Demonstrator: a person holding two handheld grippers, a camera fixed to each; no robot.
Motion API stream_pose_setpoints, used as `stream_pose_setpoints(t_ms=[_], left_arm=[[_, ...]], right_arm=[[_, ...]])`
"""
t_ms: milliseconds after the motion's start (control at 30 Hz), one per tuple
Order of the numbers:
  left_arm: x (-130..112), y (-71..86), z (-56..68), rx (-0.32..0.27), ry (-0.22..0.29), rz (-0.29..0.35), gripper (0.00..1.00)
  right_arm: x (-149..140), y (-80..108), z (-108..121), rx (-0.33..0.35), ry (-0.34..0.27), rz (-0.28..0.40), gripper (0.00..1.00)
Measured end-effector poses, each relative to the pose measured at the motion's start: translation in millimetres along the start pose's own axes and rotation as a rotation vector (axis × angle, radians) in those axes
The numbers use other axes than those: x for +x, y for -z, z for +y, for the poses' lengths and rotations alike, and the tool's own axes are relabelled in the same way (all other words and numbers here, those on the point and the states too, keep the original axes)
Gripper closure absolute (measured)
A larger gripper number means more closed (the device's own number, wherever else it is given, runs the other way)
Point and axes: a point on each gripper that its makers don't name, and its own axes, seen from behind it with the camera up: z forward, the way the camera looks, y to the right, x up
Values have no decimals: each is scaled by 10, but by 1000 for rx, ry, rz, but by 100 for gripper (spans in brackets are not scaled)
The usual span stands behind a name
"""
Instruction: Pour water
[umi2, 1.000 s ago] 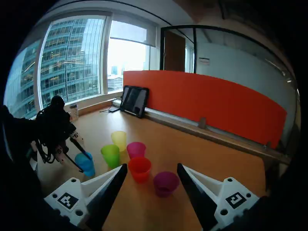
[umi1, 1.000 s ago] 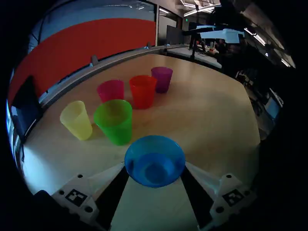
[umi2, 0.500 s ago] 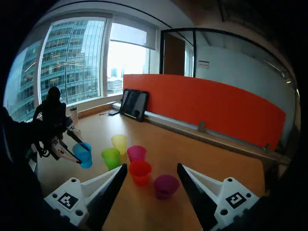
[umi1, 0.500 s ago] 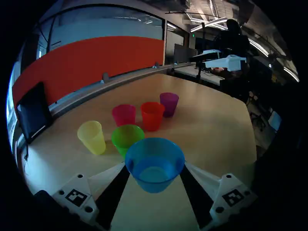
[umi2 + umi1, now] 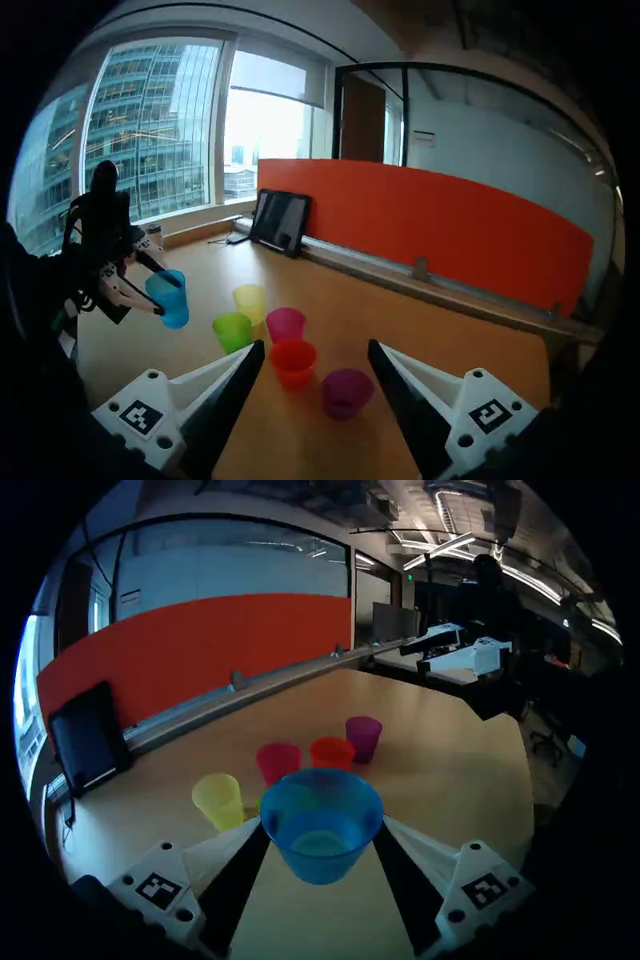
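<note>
Lifted higher, blue cup point(image 5: 322, 842) stays clenched in left claw point(image 5: 322, 822) (right claw point(image 5: 314, 344) released).

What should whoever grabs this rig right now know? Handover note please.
Left gripper: shut on blue cup, upright, held above the table, water inside.
Right gripper: open, holding nothing.
On the table, all upright: yellow cup, green cup, pink cup, orange cup, purple cup.
Done: blue cup picked up.
Left: pour into a target cup; which one, cannot tell.
</note>
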Motion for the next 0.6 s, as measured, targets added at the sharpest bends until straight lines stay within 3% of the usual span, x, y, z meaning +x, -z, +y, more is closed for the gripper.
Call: stream_pose_setpoints(t_ms=[400,600], left_arm=[[417,168,-166,57,-7,105,15],[557,252,-182,74,-16,144,15]], right_arm=[[-33,-56,-26,4,2,5,0],[-24,-69,-25,2,6,8,0]])
